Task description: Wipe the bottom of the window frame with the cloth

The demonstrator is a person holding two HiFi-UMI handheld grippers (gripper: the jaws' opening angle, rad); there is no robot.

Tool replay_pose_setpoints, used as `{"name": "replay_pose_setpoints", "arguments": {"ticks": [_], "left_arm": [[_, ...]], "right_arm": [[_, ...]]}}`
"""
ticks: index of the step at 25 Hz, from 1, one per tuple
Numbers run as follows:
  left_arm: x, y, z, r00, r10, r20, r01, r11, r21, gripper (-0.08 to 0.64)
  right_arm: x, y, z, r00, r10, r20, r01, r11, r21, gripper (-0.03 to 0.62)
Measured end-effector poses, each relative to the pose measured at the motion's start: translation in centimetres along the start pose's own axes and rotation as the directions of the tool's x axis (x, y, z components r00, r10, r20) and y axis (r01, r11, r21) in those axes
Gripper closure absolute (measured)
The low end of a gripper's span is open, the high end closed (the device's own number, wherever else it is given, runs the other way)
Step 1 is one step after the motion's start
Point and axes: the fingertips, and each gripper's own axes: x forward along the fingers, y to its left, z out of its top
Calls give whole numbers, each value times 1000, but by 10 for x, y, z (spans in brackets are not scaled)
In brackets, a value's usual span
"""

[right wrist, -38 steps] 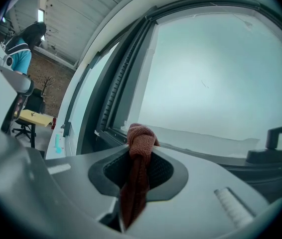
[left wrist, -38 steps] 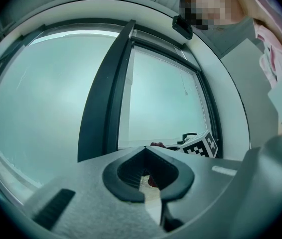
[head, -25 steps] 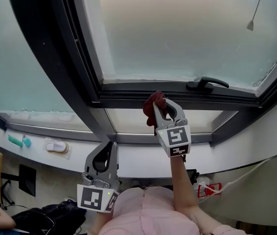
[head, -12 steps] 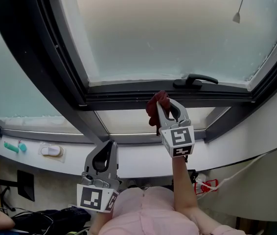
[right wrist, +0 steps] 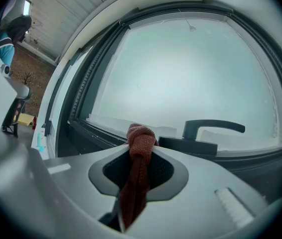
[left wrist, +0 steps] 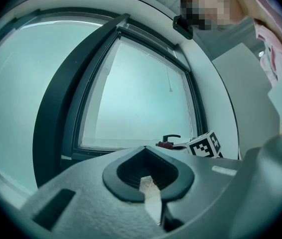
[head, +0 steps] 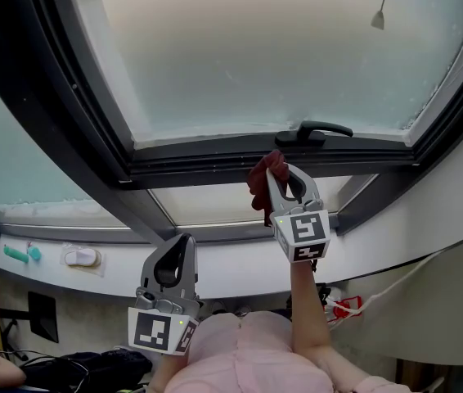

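Note:
My right gripper [head: 277, 173] is shut on a dark red cloth [head: 262, 180], bunched at the jaw tips and held up against the bottom rail of the dark window frame [head: 215, 158], just left of the black window handle [head: 321, 130]. From the right gripper view the cloth [right wrist: 140, 158] hangs down between the jaws, its knot sitting in front of the frame rail [right wrist: 101, 131] and beside the handle [right wrist: 211, 129]. My left gripper [head: 178, 248] hangs lower, near the white sill, shut with nothing in it; its own view shows the jaws [left wrist: 148, 183] closed together.
A white sill ledge [head: 240, 260] runs below the frame, with a small white object [head: 80, 257] and a teal item [head: 19, 254] at its left. A pull cord [head: 377, 19] hangs at the upper right. A thick dark mullion [head: 76, 137] slants down the left.
The right gripper with the cloth has shifted slightly right along the bottom rail toward the handle, and the head view has tilted. The left gripper has stayed put.

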Motion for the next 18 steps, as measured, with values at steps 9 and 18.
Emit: {"name": "replay_pose_setpoints", "arguments": {"ticks": [9, 18], "left_arm": [[9, -10, -1, 1000, -25, -2, 25, 1000, 2, 561], [15, -19, -2, 999, -39, -6, 39, 999, 4, 561]], "right_arm": [[-9, -21, -4, 999, -36, -7, 36, 999, 13, 518], [-18, -44, -8, 997, -76, -11, 76, 997, 29, 518]]}}
